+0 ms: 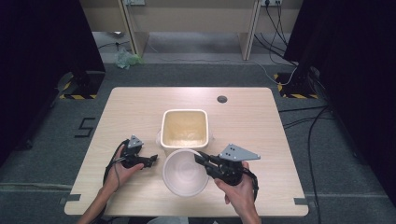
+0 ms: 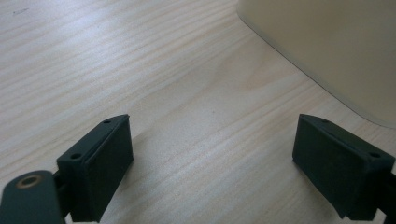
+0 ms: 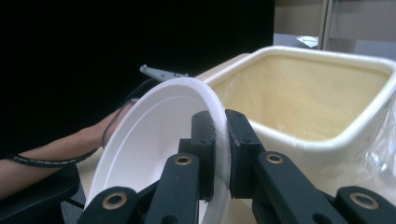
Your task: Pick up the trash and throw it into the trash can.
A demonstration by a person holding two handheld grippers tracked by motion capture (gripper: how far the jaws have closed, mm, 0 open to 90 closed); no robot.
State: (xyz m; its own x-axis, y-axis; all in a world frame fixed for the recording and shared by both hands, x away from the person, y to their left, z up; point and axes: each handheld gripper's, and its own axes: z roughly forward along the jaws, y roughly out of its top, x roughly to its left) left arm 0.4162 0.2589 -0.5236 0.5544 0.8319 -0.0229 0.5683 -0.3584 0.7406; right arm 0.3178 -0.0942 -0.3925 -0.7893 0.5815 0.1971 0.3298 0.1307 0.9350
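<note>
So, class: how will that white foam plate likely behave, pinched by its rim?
The plate looks thin, so probably light and slightly bendy. The right gripper clamps one edge only, so it may sag or crack.

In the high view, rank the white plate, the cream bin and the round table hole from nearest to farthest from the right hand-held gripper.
1. White plate: clamped at its rim in the right hand-held gripper.
2. Cream bin: just beyond the plate, mid-table.
3. Table hole: near the far edge.
</note>
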